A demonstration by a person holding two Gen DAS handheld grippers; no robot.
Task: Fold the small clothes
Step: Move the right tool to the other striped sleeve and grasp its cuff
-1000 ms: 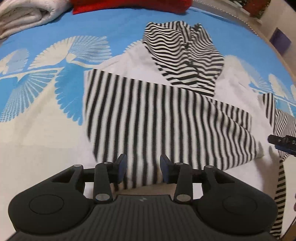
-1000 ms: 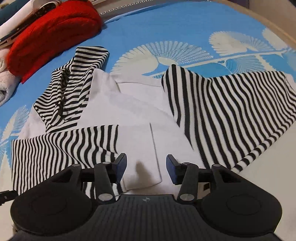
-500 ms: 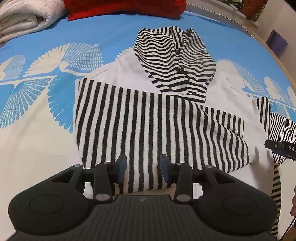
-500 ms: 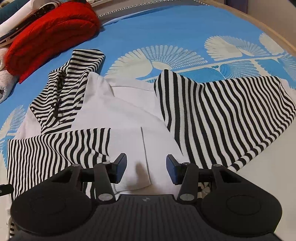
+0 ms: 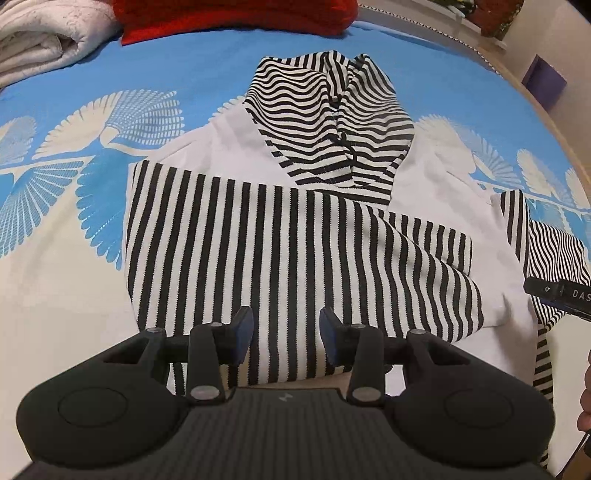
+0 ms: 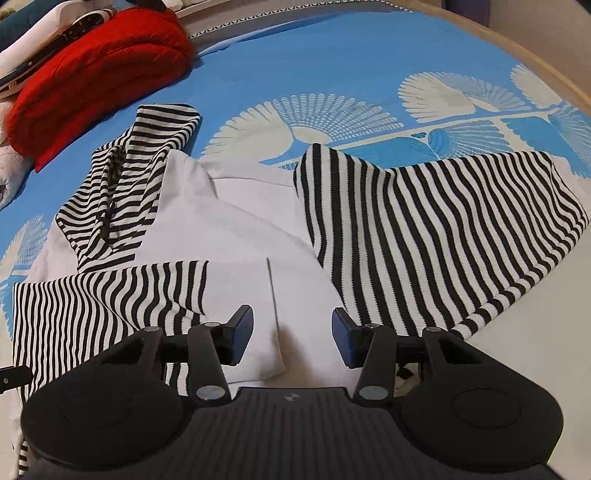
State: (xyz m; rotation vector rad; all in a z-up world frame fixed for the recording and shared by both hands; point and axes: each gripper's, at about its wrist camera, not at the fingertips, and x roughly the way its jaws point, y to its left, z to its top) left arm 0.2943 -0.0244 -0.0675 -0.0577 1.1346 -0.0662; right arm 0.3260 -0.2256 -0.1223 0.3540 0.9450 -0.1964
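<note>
Looking down from the left wrist cam, the left gripper (image 5: 284, 334) has its jaws apart with nothing pinched, hanging over the striped sleeve (image 5: 295, 258) that's folded across the small white top (image 5: 229, 147), which lies flat on the blue patterned sheet (image 5: 184, 74). Striped hood (image 5: 325, 122) sits further out past the jaws. Right wrist cam: right gripper (image 6: 292, 338) also has its jaws apart and empty, over the white body; the other sleeve (image 6: 436, 236) spreads out right of the jaws, red folded knit (image 6: 96, 77) far off upper-left.

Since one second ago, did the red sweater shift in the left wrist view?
Yes. The red sweater slid left in the view; the camera likely moved, since the blue bedspread shifted too.
</note>
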